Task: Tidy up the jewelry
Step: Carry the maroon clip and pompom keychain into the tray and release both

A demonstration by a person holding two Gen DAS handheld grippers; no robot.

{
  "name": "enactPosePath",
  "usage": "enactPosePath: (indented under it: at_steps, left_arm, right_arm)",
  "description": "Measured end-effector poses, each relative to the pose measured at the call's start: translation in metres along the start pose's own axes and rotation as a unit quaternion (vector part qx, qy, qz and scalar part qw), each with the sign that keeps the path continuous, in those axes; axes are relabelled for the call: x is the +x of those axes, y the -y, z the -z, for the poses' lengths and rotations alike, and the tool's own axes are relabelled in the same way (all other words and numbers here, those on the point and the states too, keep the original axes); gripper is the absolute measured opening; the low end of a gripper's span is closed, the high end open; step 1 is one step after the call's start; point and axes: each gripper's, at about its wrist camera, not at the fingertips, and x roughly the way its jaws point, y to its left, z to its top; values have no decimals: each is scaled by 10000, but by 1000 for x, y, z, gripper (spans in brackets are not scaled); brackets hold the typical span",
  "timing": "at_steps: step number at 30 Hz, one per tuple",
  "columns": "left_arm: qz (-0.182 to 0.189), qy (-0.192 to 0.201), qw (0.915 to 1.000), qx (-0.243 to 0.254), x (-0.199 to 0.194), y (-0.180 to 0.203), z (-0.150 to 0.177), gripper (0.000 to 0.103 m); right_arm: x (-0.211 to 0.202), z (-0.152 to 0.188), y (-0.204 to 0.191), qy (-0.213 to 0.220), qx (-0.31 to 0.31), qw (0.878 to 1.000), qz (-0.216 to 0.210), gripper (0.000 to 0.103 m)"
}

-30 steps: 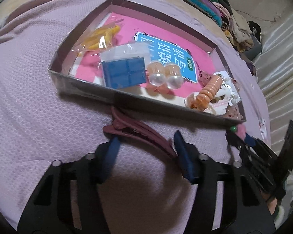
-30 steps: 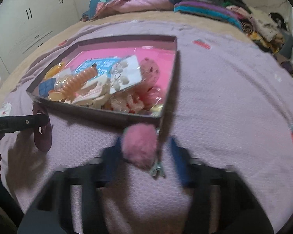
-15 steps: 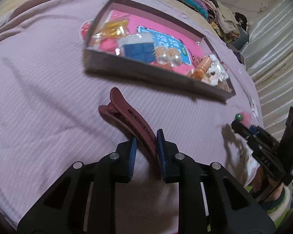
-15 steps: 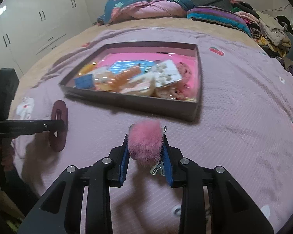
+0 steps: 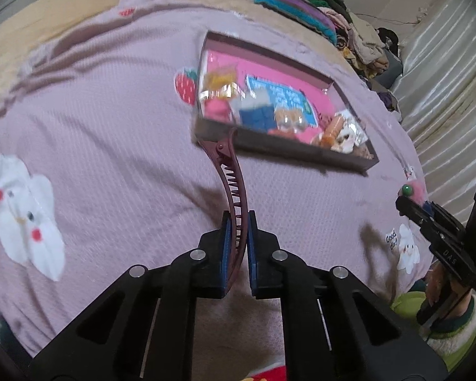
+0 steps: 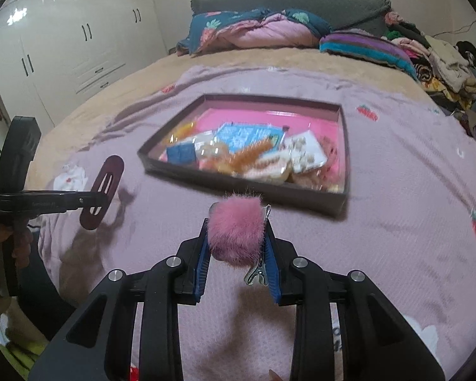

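In the left wrist view the left gripper point(image 5: 238, 222) fills the lower middle of the frame, its blue-padded fingers point(image 5: 227, 231) pressed onto the tail of a long maroon hair clip point(image 5: 230, 171). The clip's toothed body curves up toward the frame centre, and its hinge end overlaps the near wall of the shallow box point(image 5: 288, 147) that sits right of centre on the mauve bedspread point(image 5: 104, 133). Whether the clip actually touches the box cannot be told. The box has dark walls and a pink floor, and it holds a blurred heap of small items, among them a blue card and an orange spiral piece. At the right edge of that view the right gripper point(image 5: 407, 203) shows small, with a bit of pink fluff at its tip. In the right wrist view the right gripper point(image 6: 236, 238) sits at lower centre, its fingers closed on a fluffy pink pom-pom clip point(image 6: 234, 230), whose silver metal end point(image 6: 257, 276) juts out below the fur. The box lies just above it, at the frame's centre, and the pom-pom is outside it, in front of the near wall. At the left edge the left gripper point(image 6: 90, 201) holds the maroon clip above the bedspread. White wardrobes point(image 6: 63, 47) fill the upper left, and folded bedding point(image 6: 254, 30) lies along the top.
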Motion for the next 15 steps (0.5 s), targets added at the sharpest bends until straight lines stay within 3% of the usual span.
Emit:
enactPosePath:
  at_steps: [15]
  left_arm:
    - [131, 574, 9976, 370, -11, 32, -75, 3]
  right_arm:
    - [-1, -55, 21, 472, 144, 9986, 196, 29]
